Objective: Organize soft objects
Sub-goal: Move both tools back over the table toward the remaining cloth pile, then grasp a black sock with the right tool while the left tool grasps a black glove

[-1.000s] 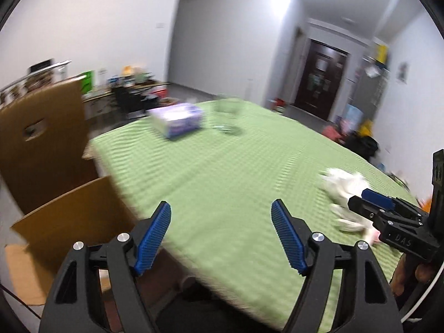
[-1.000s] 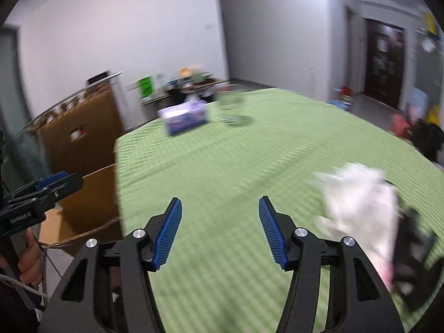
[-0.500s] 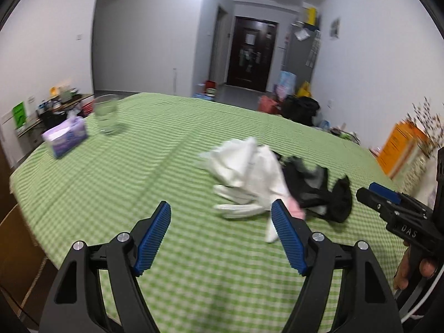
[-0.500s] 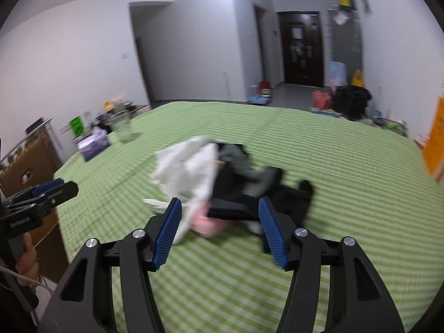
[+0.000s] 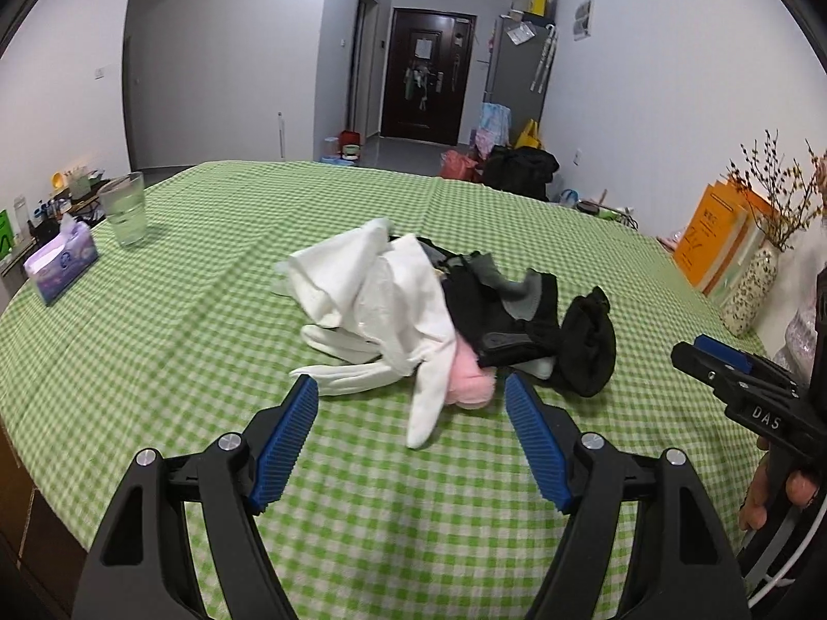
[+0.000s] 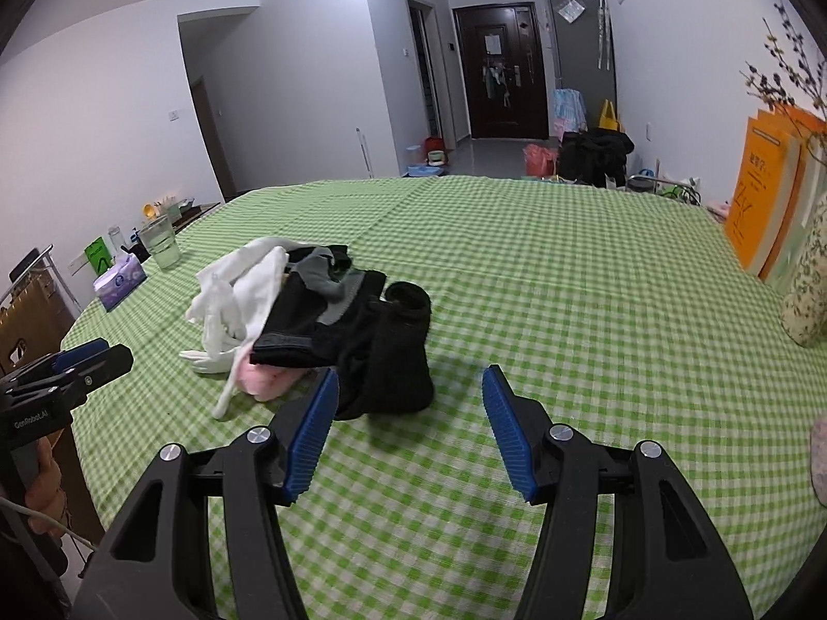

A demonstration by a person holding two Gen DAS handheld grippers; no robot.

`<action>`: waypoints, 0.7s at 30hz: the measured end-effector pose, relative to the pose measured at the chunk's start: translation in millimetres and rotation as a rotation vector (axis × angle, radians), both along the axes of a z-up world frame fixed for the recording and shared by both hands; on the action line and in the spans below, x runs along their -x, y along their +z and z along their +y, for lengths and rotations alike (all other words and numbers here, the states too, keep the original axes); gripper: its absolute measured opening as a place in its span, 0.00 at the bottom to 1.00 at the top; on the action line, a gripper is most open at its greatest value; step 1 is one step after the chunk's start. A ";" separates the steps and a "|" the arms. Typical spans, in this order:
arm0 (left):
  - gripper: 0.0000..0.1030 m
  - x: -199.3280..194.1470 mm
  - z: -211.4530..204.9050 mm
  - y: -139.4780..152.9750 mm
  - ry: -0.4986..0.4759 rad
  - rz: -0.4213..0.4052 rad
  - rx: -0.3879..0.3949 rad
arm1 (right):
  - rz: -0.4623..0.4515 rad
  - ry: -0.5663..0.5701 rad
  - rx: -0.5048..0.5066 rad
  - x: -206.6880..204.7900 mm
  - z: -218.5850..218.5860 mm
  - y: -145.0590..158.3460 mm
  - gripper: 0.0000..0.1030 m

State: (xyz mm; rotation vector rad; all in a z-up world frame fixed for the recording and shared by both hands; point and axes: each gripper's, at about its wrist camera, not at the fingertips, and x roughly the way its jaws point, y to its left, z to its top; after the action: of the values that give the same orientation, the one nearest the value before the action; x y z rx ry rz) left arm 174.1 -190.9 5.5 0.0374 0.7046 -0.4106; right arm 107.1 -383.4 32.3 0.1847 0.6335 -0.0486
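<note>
The soft objects (image 5: 439, 320), white gloves tangled with black ones and something pink, lie heaped mid-table (image 5: 181, 351), nothing sorted yet, and I have both my left gripper (image 5: 411, 439) and right gripper (image 6: 411, 426) open and empty just short of them.

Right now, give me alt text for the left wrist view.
A heap of white gloves, black socks and a pink piece lies on the green checked tablecloth just ahead of the left gripper, jaws open and empty.
</note>
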 end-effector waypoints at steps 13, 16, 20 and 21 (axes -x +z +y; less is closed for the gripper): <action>0.70 -24.3 -22.9 -13.8 -0.053 0.019 -0.052 | 0.089 0.079 -0.113 -71.7 0.4 -29.0 0.55; 0.70 -34.4 -30.4 -17.6 -0.060 0.024 -0.068 | 0.114 0.106 -0.135 -86.0 -1.1 -38.2 0.35; 0.70 -46.7 -44.7 -23.1 -0.073 0.034 -0.086 | 0.051 0.064 -0.167 -78.3 -18.2 -37.6 0.14; 0.70 -49.1 -49.6 -24.6 -0.081 0.035 -0.091 | 0.030 0.034 -0.174 -73.4 -26.0 -35.7 0.14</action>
State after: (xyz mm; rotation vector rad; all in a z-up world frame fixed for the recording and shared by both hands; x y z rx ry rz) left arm 223.3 -240.5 -19.1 0.1448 0.7582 -0.4570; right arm 180.5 -409.4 -3.4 0.3416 0.6713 0.0363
